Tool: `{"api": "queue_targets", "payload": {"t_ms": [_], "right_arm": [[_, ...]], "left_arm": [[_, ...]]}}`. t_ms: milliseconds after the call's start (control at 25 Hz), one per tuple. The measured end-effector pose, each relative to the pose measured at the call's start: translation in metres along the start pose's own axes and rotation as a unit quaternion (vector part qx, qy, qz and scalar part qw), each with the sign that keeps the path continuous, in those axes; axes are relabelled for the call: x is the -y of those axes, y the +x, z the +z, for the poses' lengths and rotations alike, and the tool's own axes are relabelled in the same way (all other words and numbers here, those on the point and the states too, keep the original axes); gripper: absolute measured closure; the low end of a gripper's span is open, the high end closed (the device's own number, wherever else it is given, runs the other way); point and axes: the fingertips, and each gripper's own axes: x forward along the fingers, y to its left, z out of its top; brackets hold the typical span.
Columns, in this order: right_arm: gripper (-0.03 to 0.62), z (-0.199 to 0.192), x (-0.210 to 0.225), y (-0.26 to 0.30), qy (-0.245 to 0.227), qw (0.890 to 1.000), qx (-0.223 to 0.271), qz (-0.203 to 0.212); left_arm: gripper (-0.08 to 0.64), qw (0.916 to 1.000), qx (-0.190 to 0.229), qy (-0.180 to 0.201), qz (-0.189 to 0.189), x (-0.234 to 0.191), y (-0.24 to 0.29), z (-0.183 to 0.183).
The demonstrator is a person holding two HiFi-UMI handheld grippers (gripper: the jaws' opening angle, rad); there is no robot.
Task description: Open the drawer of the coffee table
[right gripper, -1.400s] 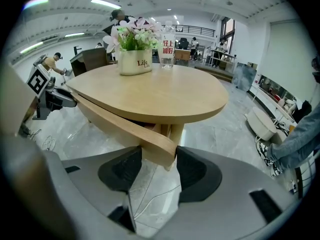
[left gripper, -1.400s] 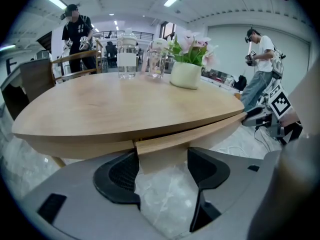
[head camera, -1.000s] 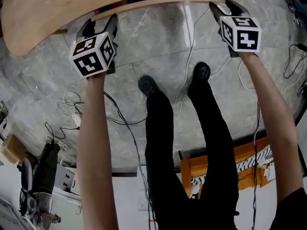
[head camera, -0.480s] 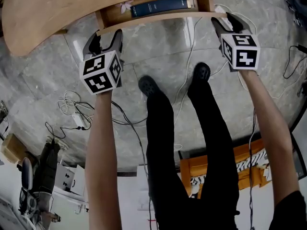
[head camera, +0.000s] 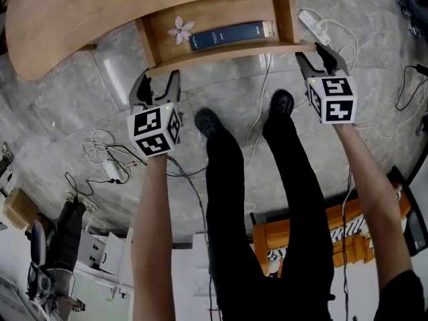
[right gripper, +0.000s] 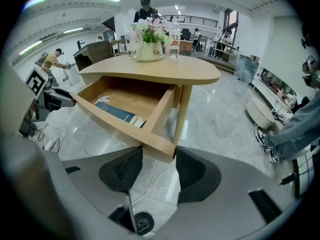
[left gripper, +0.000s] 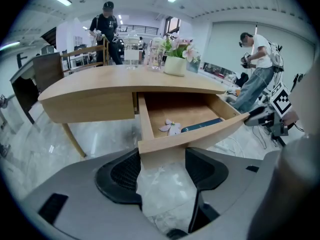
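In the head view, the drawer (head camera: 227,51) is standing well out from under the counter (head camera: 73,19), showing a dark book (head camera: 231,35) and a small flower (head camera: 180,29) lying inside. The left gripper (head camera: 159,79) and right gripper (head camera: 319,51) are each meeting one end of its front panel.

In the left gripper view, the left gripper (left gripper: 161,170) is clamping the panel's left corner between its pads, with the drawer (left gripper: 200,134) already mostly open.

In the right gripper view, the right gripper (right gripper: 159,166) is likewise gripping the right corner of the drawer (right gripper: 115,124).

Judging from this, any remaining pull should be going straight and level with both sides matched, so the drawer is not skewing, and stopping before it leaves its runners.
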Motion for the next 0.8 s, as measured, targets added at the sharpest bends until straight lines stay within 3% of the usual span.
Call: {"api": "queue_targets", "payload": {"t_ms": [800], "right_arm": [[0.380, -0.009, -0.002, 0.010, -0.019, 1.000, -0.021, -0.008]], "left_arm": [[0.273, 0.9996, -0.021, -0.015, 0.013, 0.001, 0.010, -0.015]]}}
